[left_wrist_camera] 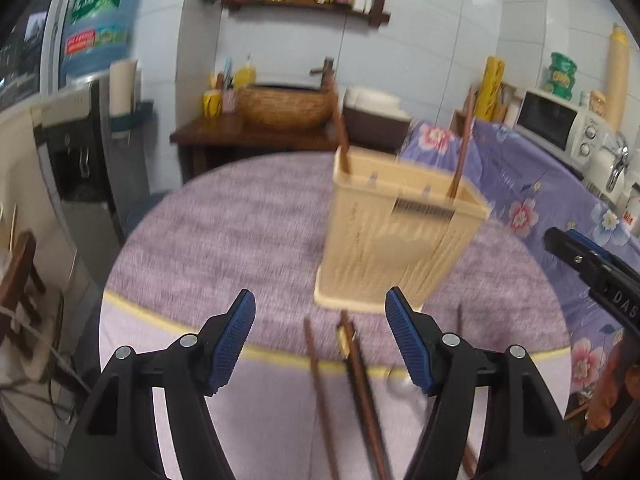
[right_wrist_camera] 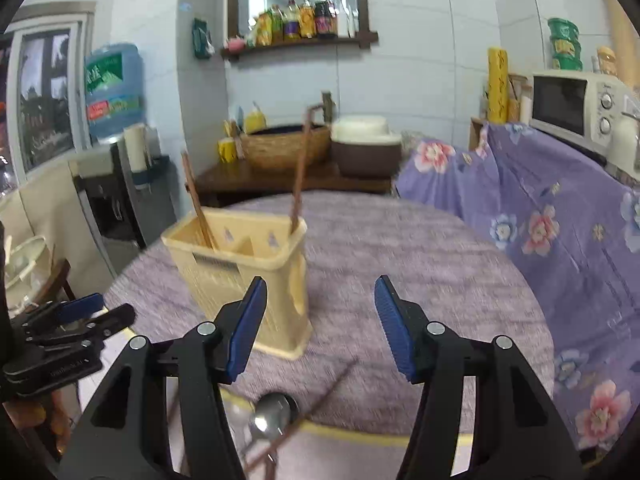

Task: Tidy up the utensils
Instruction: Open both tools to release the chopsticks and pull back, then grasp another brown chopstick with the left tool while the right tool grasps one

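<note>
Both claws hang apart and empty above a round worktop draped in a mottled purple cloth. Nothing sits between the blue ribbed pads of the left claw or of the right claw.

On the worktop stands a cream plastic utensil holder, upright and split into compartments. Two long brown wooden chopsticks already lean inside it, one at the left end and one at the right.

Near the edge of the worktop, on the near side of the holder, lie the loose pieces: several dark brown wooden chopsticks running roughly side by side under the left claw, and a shiny steel spoon lying bowl-up, seen low in the right wrist view. One chopstick lies slanted just to the right of the spoon, close against its bowl. Motion blur softens both views, so whether these pieces touch is hard to tell.

The step in hand appears to be the approach to a pickup. To do it well, each claw would best settle on a single piece: the left over one chopstick, clear of its neighbours, and the right over the spoon or the slanted stick. The pads should straddle the shaft squarely and close around mid-length so that the piece does not swing when lifted towards the holder.
</note>
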Action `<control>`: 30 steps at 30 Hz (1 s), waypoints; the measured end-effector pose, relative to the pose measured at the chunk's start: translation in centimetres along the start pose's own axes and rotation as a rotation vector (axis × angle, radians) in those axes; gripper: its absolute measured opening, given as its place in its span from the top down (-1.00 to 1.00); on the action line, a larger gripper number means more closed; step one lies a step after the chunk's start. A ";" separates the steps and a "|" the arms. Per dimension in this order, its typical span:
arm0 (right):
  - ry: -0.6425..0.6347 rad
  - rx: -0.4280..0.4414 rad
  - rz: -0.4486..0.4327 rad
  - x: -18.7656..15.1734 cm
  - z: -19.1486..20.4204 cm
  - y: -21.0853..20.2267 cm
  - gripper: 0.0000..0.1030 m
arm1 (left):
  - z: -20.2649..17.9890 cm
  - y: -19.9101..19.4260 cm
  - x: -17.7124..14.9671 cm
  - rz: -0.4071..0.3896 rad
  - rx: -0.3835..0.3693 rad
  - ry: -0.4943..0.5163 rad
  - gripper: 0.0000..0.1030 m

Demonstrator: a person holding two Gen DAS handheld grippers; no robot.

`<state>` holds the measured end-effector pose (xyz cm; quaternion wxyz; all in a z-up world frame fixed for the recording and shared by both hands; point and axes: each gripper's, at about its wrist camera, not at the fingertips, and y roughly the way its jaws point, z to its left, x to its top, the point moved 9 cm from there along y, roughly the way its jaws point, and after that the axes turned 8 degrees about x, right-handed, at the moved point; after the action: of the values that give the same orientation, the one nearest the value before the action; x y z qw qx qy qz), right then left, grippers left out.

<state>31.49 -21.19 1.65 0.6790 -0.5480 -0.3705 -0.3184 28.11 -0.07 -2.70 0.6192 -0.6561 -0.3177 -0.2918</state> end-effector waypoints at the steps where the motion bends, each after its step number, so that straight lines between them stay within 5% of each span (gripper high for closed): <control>1: 0.015 -0.014 0.036 -1.4 -0.6 0.3 -0.10 | 0.3 0.3 -1.0 0.022 -0.001 -0.005 -0.20; 7: 0.121 -0.037 0.226 -8.0 -3.4 2.5 -0.10 | 1.9 2.2 -6.2 0.154 -0.006 -0.029 0.02; 12: 0.172 0.017 0.308 -10.6 -2.6 4.3 -0.06 | 1.5 2.7 -8.0 0.185 -0.005 -0.014 0.12; 22: 0.318 0.046 0.350 -9.7 -3.3 7.9 0.40 | 1.4 3.5 -8.9 0.203 0.011 0.024 0.19; 30: 0.309 0.044 0.356 -9.4 -2.6 8.6 0.41 | -0.4 5.3 -7.8 0.224 0.010 0.072 0.34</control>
<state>34.18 -21.79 -11.08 0.7848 -0.5346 -0.1665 -0.2656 27.37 -1.03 -12.08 0.6624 -0.6733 -0.2215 -0.2426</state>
